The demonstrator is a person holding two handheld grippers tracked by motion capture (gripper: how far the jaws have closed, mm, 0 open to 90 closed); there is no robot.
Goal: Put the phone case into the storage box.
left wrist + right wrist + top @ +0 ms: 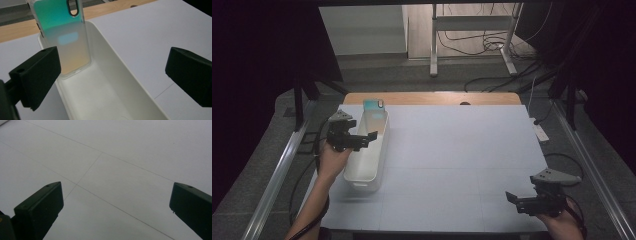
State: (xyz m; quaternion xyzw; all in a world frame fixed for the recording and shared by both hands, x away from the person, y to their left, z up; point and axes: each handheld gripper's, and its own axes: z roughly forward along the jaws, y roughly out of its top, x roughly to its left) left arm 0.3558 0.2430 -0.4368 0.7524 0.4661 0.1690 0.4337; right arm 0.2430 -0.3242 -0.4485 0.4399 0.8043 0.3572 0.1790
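My claw (113, 75) hangs wide apart over a long white bin (107, 92), one black jaw low at the left, the other at the right edge, nothing between them. The left jaw sits over the bin's near left rim; the right one is out over the pale surface (155, 30) beside the bin. Inside the bin, at its far end, a phone case (66, 37) stands nearly upright, leaning against the end wall. It shades from teal at the top to a soft peach at the bottom, with a dark-rimmed oval camera opening near its top. Beyond the white covering runs a strip of bare wood.
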